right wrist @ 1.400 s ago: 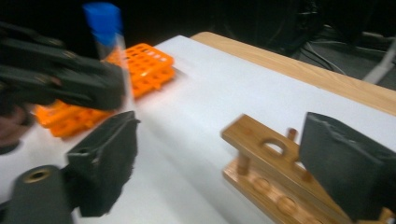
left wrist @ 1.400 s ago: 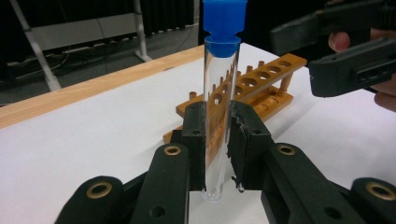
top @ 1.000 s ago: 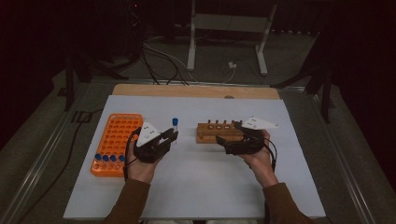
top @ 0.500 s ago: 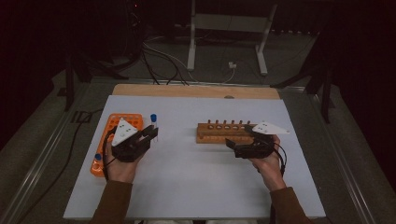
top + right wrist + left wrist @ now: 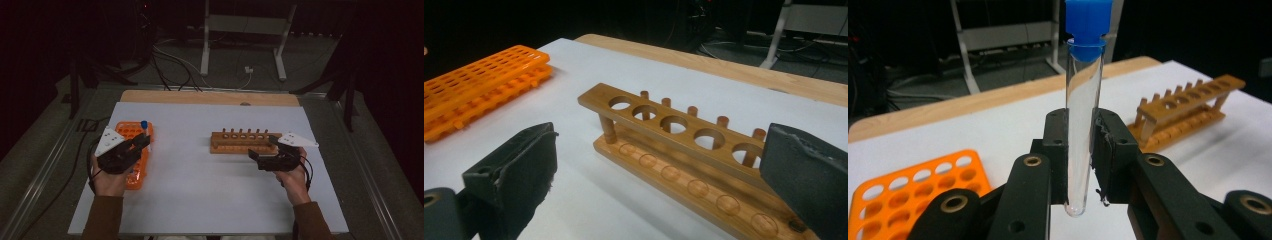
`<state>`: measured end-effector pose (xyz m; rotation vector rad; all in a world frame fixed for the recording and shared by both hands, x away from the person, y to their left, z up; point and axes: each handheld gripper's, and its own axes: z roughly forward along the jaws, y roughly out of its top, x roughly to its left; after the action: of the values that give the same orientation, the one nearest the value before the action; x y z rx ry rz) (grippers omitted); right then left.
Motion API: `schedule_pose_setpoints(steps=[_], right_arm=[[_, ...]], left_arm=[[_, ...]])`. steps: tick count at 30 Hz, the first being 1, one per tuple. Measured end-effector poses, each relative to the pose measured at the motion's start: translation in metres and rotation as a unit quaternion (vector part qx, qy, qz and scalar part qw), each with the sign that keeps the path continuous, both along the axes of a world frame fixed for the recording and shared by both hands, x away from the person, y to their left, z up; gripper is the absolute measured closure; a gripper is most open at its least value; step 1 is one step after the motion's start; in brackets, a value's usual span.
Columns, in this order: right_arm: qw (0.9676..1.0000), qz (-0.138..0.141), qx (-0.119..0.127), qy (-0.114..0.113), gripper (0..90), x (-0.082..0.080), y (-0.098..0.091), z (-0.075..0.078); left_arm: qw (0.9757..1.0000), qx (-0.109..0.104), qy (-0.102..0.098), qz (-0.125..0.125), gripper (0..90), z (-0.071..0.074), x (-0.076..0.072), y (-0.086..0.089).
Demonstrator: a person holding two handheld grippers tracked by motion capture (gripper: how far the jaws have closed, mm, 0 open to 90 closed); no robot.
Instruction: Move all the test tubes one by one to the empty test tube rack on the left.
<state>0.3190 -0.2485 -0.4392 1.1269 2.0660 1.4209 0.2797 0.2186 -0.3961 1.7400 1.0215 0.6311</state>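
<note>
The left gripper is clamped on a clear test tube with a blue cap, gripping it low on the glass so the tube stands nearly upright above the orange rack at the left of the table. The right gripper has its jaws spread wide with nothing between them, just in front of the wooden rack, whose holes all look empty. I'd say the tube is headed for one of the two racks; which, I can't tell. To do it well, keep the tube vertical, line its rounded bottom over a hole before lowering, and go down slowly so the glass doesn't knock the rim. The free gripper could steady the wooden rack.
</note>
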Motion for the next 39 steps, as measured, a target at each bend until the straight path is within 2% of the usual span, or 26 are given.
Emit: schedule_pose_setpoints(steps=[4, 10, 20, 30, 39], right_arm=[[1.0, -0.002, 0.001, 0.0, 2.1, 0.0, -0.004, -0.001], [1.0, -0.004, 0.005, -0.002, 2.1, 0.0, -0.006, -0.001], [0.9999, -0.007, 0.013, -0.006, 2.1, 0.0, -0.011, 0.001], [0.9998, -0.009, 0.018, -0.008, 2.1, 0.001, -0.014, 0.002], [0.9998, -0.006, 0.019, -0.008, 2.1, 0.002, -0.013, 0.003]], left_arm=[[1.0, 0.006, -0.004, 0.006, 78.1, 0.001, -0.003, 0.012], [0.9995, 0.001, -0.015, 0.029, 78.1, 0.002, -0.008, 0.037], [0.9978, 0.013, -0.012, 0.064, 78.1, -0.003, -0.013, 0.071], [0.9948, 0.005, -0.014, 0.101, 78.1, -0.013, -0.021, 0.095], [0.9929, 0.002, -0.007, 0.119, 78.1, -0.025, -0.026, 0.108]])
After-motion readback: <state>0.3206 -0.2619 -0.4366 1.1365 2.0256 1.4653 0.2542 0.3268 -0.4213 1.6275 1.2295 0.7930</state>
